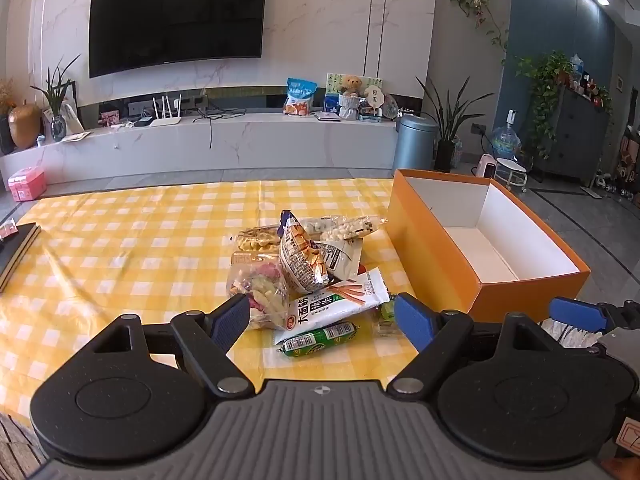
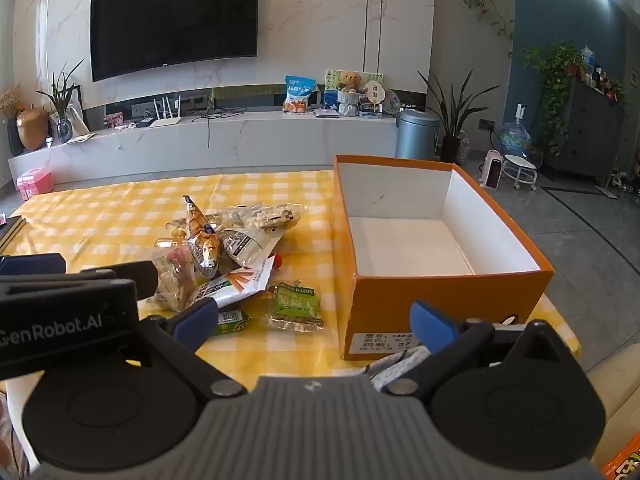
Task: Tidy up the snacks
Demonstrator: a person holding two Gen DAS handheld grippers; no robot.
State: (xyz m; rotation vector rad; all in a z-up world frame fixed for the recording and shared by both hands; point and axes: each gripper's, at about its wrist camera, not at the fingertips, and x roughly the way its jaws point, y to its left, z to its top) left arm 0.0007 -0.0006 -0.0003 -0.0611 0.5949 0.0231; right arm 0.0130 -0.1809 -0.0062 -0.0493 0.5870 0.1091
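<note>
Orange shoebox [image 2: 440,300] sits empty on the right of the tabletop [image 1: 120,240], snack pile [image 1: 312,268] loose just left of it; left tool [image 1: 322,318] and right tool [image 2: 316,320] both gape wide, holding nothing. Risk: crinkly overlapping packets, so a pinch may drag neighbours or slip off film. Yellow gingham cloth is wrinkled; living room, TV [image 1: 176,12] on marble wall.
</note>
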